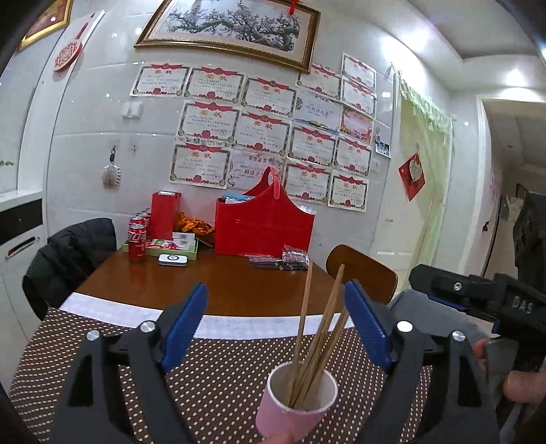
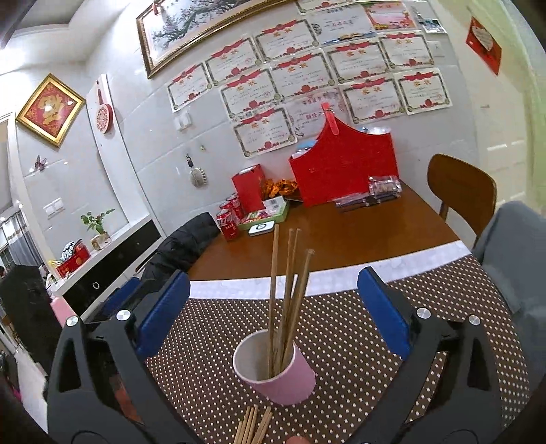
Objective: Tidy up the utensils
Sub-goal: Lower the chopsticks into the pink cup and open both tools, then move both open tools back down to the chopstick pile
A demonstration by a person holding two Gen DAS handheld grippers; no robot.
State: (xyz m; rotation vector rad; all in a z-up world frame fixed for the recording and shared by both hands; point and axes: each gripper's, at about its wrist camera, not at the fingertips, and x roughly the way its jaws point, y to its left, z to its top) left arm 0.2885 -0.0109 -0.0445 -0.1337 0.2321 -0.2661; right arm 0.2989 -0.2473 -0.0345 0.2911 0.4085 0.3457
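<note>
White tiles cover the wall ahead of my two grippers, and lots of paper awards (image 1: 208, 119) with red bows are stuck on it under a big framed tree picture (image 1: 232, 25). Below that I see a brown table (image 1: 218, 283), and close to me a brown mat with white dots (image 2: 344, 341) lies on it. My left gripper (image 1: 276, 324) is wide open and has hold of nothing. A pink cup (image 1: 293, 406) stands on the mat just in front of it, a bit toward its right finger, with four chopsticks (image 1: 317, 328) standing in it. My right gripper (image 2: 273, 310) is wide open too, and holds nothing. From there the cup (image 2: 283, 372) sits in the middle between the blue pads (image 2: 163, 310), not touching them. More chopsticks (image 2: 254, 425) lie flat on the mat, nearer to me than the cup. Far past both grippers, by the wall, are a red bag (image 1: 266, 225) and some red cans (image 1: 136, 242).
</note>
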